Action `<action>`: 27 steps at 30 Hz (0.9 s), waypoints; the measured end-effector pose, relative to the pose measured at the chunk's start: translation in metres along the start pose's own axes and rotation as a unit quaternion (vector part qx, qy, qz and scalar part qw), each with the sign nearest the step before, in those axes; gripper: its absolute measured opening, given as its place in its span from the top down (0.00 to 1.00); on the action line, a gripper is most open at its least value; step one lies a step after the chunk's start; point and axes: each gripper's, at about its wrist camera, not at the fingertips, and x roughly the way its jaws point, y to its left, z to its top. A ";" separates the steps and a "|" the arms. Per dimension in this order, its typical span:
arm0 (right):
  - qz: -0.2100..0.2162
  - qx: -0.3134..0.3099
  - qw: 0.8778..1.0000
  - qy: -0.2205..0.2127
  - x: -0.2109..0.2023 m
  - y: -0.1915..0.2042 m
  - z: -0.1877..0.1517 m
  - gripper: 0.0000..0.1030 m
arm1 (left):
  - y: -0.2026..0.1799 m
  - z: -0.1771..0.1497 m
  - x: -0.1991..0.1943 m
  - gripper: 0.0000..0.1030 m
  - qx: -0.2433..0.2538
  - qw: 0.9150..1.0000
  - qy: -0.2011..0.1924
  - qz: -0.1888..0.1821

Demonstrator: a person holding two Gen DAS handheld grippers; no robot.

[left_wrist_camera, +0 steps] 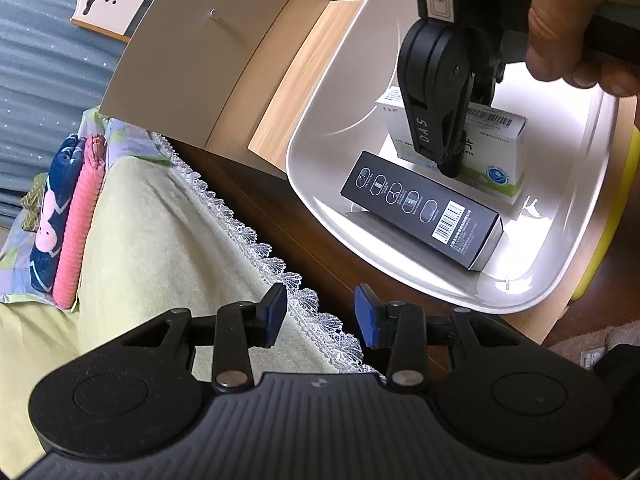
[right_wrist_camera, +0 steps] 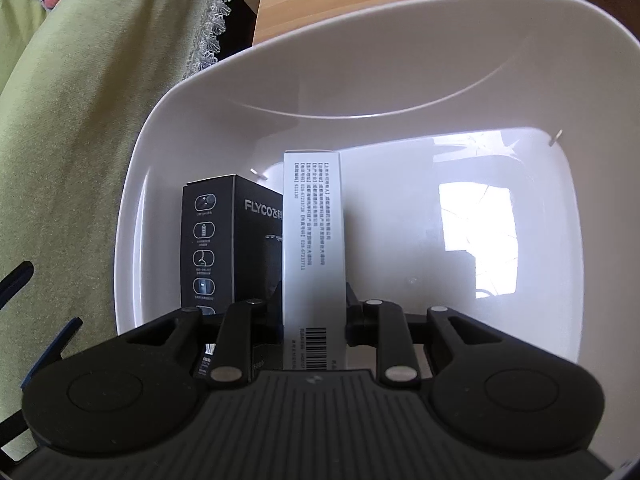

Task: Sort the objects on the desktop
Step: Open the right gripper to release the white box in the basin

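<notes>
White tub (right_wrist_camera: 400,52): right hand-held gripper (right_wrist_camera: 314,320) clamping white box (right_wrist_camera: 312,236); left hand-held gripper (left_wrist_camera: 321,312) spread, empty.

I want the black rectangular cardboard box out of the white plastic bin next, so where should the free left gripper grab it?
Come from above with the left gripper and close across the two long sides of the black box, near its middle. It lies in the white bin with those faces exposed, though the white box held by the right gripper crowds the far side.
</notes>
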 end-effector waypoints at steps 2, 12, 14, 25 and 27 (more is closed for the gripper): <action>0.007 -0.001 1.000 0.003 0.002 0.000 0.001 0.79 | 0.001 0.000 0.002 0.55 -0.001 1.000 0.001 -0.001; 0.024 0.017 1.000 0.004 0.004 -0.005 0.000 0.77 | 0.001 0.001 0.003 0.55 -0.007 1.000 0.002 -0.007; 0.023 0.015 1.000 0.002 0.004 -0.006 -0.001 0.77 | 0.002 0.003 0.008 0.55 -0.007 1.000 0.003 -0.007; 0.042 0.041 0.998 -0.020 -0.001 -0.012 0.002 0.74 | 0.001 0.002 0.005 0.55 -0.011 1.000 0.009 -0.012; 0.050 0.039 0.998 -0.024 -0.005 -0.012 0.003 0.73 | 0.001 0.002 0.005 0.55 -0.011 1.000 0.009 -0.012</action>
